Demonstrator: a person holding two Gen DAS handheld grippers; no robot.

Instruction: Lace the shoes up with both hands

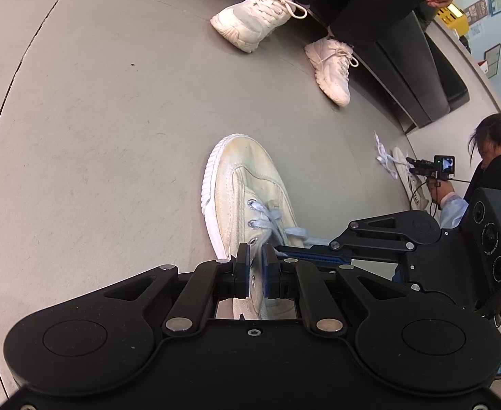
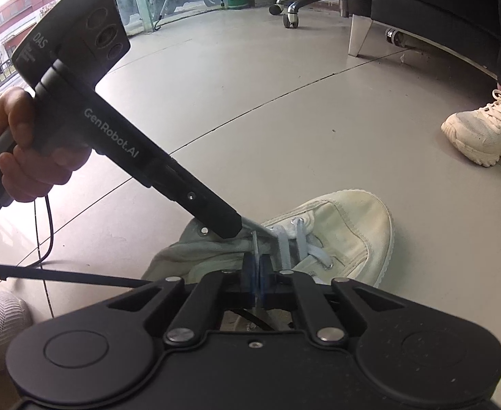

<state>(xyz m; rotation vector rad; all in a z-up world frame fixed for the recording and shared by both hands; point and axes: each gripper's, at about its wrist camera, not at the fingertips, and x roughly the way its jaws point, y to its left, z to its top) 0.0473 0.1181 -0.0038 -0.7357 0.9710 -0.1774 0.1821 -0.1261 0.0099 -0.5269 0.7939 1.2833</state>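
A cream canvas shoe [image 1: 247, 184] lies on the grey floor, toe pointing away; it also shows in the right wrist view [image 2: 346, 229]. A pale blue lace [image 1: 267, 218] is threaded through its lower eyelets. My left gripper [image 1: 256, 256] is nearly closed on the shoe's eyelet flap at an upper eyelet. My right gripper [image 2: 258, 263] is shut on the thin lace end [image 2: 255, 244], just over the shoe's opening. The right gripper comes in from the right in the left wrist view [image 1: 318, 249]. The left gripper's body [image 2: 130, 143] crosses the right wrist view.
A seated person's two white sneakers [image 1: 253, 17] [image 1: 332, 68] rest on the floor beyond the shoe. A dark sofa [image 1: 421, 78] stands at the right. Another person with a camera [image 1: 438, 167] crouches far right beside another shoe. An office chair base [image 2: 294, 3] stands far back.
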